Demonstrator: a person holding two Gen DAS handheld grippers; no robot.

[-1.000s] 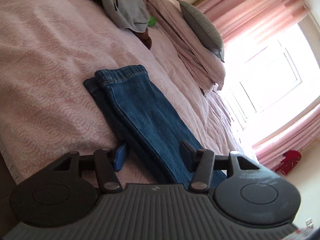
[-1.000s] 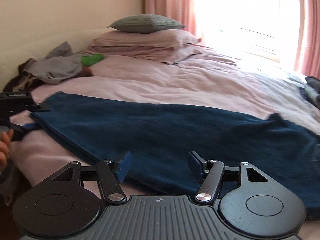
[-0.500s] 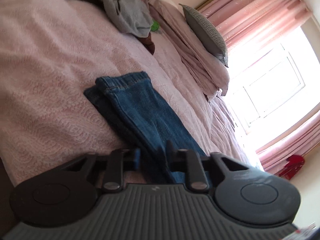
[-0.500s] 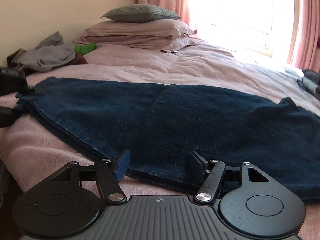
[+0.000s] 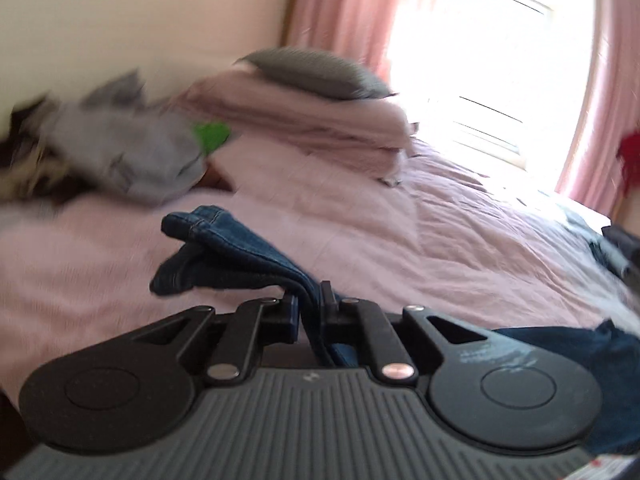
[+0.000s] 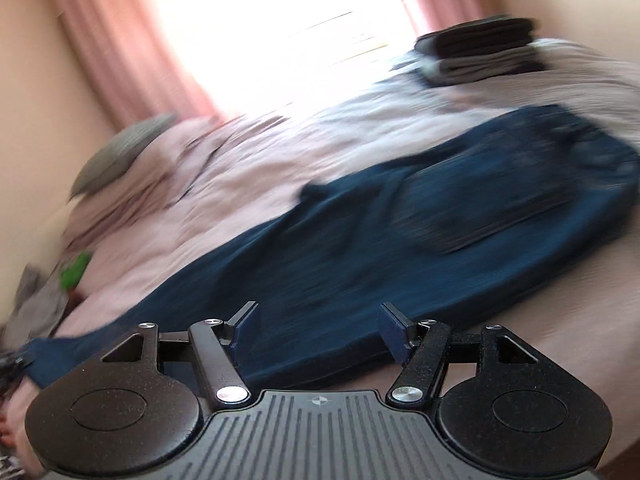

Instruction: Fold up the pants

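A double bed (image 5: 400,240) under a pale pink quilt fills both wrist views, with pink curtains (image 5: 340,12) flanking a bright window (image 5: 492,60) behind it. A pair of dark blue jeans (image 6: 360,240) lies lengthwise along the bed's near edge, waist end toward a stack of folded dark and grey clothes (image 6: 480,48) at the far corner, with bare quilt open beyond the long edge of the denim. Pink pillows (image 5: 312,128) topped by a grey cushion (image 5: 316,68) sit at the head of the bed, beside a loose heap of grey clothing (image 5: 124,152) and a small green item (image 5: 210,134). The left gripper (image 5: 310,304) has just been closing its jaws and now clenches the bunched leg of the jeans, the hem end (image 5: 192,236) lifted and draped forward clear of the quilt. The right gripper (image 6: 318,328) hovers over the near edge of the denim, its jaws spread apart and gripping nothing, blue pads (image 6: 390,330) on either side of the fabric's edge.
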